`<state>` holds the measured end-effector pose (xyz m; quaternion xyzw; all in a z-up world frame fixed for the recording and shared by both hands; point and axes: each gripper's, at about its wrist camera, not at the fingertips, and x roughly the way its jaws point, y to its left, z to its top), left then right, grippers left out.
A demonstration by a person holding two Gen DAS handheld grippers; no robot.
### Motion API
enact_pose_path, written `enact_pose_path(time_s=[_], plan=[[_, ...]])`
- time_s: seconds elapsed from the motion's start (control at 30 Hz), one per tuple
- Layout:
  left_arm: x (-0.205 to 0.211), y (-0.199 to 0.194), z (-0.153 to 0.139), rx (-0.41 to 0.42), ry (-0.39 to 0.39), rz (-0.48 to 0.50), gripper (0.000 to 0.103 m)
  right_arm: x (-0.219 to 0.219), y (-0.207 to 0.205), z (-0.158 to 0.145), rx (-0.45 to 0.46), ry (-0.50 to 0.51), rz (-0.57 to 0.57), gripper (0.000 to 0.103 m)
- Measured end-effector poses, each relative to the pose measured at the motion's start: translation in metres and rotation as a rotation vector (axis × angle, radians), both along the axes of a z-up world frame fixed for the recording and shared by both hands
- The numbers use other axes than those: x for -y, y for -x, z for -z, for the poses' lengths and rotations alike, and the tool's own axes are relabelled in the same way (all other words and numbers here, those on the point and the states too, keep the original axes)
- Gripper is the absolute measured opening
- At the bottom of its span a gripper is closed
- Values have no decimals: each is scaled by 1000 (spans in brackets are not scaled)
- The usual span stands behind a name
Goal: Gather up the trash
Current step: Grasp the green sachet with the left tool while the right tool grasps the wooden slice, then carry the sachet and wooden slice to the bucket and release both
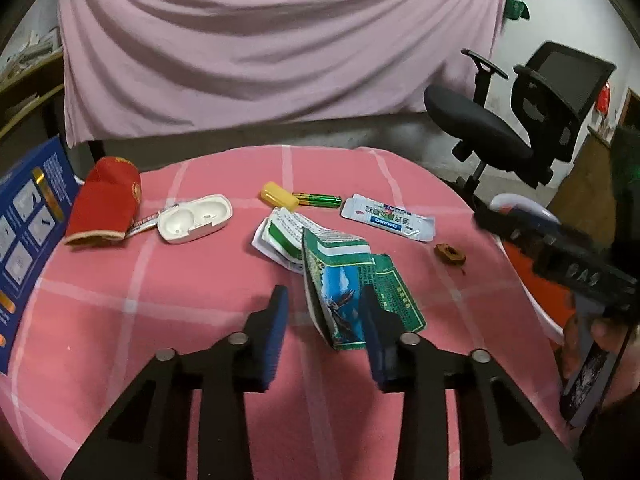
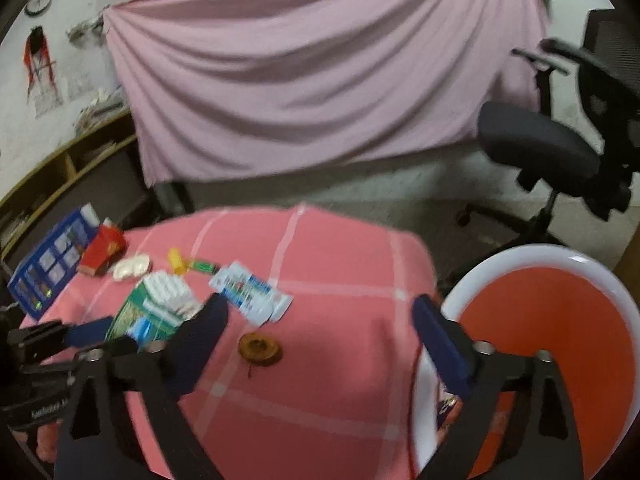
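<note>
Trash lies scattered on the table (image 1: 140, 320), which is covered by a pink checked cloth. In the left wrist view, a crumpled green packet (image 1: 340, 280) sits near the centre, partly standing on edge, with a folded white leaflet (image 1: 280, 236) touching it at 11 o'clock. A blue-and-white sachet (image 1: 386, 220) lies flat at 1 o'clock from the packet, and a small brown scrap (image 1: 450, 254) lies at 2 o'clock, apart from the rest. At 12 o'clock a yellow cap (image 1: 278, 196) touches the end of a green battery (image 1: 320, 200). Toward 10 o'clock sit an open white case (image 1: 196, 218), a red pouch (image 1: 106, 208) and, at the table's edge, a blue box (image 1: 28, 220).

The left claw (image 1: 323, 294) points down at the table with its 2 fingers partly spread around the green packet. The right-hand finger is against the packet's edge or just in front of it, while the left-hand one stands clear of it, so nothing is pinched.

The right claw (image 2: 320, 302) is spread wide and holds nothing. In its view the brown scrap (image 2: 260, 350) lies on the cloth between the fingers, nearer the left-hand one and untouched. At 3 o'clock, just beside the table, stands an orange bin with a white rim (image 2: 520, 252). A black office chair (image 1: 520, 120) stands at 1 o'clock beyond the table, and a pink sheet (image 1: 260, 40) hangs behind.
</note>
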<state>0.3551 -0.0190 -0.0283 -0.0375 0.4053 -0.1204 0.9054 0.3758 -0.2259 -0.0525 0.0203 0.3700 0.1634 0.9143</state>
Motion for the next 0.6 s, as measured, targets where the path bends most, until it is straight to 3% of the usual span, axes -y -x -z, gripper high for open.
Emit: enact_pose_path(time_s=[0.13,0.47,0.6], plan=[[-11,0,-1,-15,56,-18,12,-6,-4,10,-72,-12,-70,60],[-17,-5,-2,-52,104,-31,7,-28,-4,21,-128,99,-156,56],[-16,-5,-3,-49,95,-29,6,-32,-2,19,-120,105,-186,35]])
